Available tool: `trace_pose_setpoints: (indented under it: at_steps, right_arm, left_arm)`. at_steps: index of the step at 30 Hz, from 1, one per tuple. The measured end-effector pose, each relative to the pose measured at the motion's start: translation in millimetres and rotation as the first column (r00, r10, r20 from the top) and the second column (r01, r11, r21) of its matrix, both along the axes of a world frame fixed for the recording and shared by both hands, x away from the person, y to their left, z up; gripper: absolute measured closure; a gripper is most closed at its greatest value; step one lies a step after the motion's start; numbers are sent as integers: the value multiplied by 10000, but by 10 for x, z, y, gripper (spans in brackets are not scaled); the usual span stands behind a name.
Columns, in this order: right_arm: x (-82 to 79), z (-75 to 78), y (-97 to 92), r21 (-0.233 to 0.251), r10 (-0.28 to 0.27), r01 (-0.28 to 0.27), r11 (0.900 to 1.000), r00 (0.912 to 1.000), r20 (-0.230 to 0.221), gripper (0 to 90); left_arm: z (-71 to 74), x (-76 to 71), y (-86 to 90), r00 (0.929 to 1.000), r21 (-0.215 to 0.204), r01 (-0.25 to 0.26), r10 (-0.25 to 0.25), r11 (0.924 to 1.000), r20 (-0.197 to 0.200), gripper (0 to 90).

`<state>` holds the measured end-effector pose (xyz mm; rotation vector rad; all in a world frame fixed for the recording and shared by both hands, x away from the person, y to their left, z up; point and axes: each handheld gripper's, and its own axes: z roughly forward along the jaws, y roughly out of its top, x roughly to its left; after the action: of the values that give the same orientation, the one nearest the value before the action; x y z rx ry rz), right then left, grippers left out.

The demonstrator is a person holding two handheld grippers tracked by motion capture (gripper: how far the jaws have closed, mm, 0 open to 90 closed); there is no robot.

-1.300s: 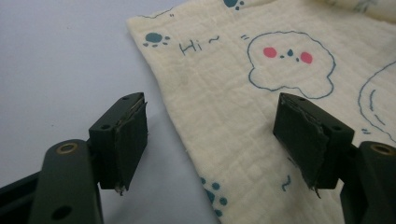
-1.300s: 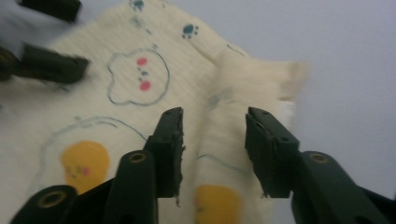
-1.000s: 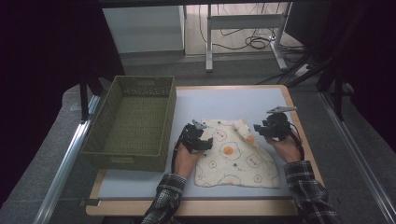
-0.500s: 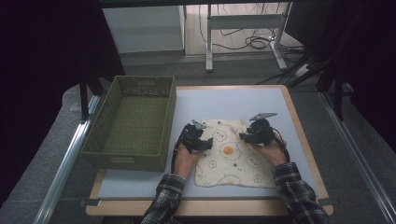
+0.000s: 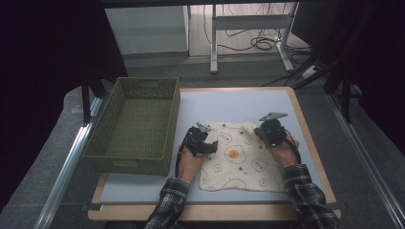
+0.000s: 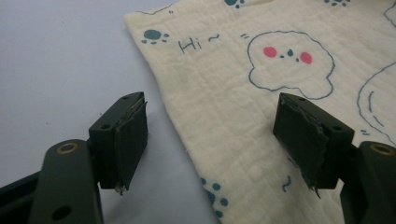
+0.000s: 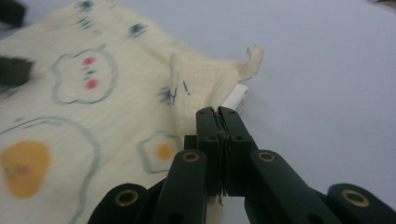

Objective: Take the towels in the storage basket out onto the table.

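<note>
Right gripper (image 7: 219,112) has just been closing, pinching the muslin cloth (image 5: 239,157) corner; left gripper (image 6: 210,140) gapes, straddling the edge — grip before lifting.

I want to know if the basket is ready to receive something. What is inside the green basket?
The green basket looks empty: its woven floor shows bare. The strip of floor just behind its near wall is hidden. The cloth lies outside, on the table.

A cream cloth (image 5: 239,160) printed with fried eggs lies flat on the surface, its far right corner folded over.
</note>
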<state>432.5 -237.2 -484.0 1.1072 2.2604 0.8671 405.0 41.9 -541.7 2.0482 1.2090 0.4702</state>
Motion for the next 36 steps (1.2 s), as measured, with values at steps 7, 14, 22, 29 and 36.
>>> trace_pose_setpoints:
  at_steps: [7,14,22,29,36]
  right_arm:
    - [214,-63,-518,-374,-2270,2277,9730,9737,209,691]
    - [103,-2,-756,140,-2328,2325,9725,9723,209,609]
    - [157,-13,-823,1054,-1976,2015,9738,9792,-468,609]
    - [331,-132,-847,1645,-1884,1995,9660,9788,-807,636]
    - [522,-122,-866,1770,-2111,2212,9590,9746,-744,684]
  left_arm:
    - [-1,2,0,10000,-9,-48,48,10000,-11,253]
    - [14,17,2,9999,190,56,-58,9998,102,221]
    - [109,140,24,9988,311,-246,232,9992,422,417]
    - [97,420,93,9956,-50,-886,887,9961,301,556]
    - [130,610,133,9946,-531,-1000,1013,9936,237,586]
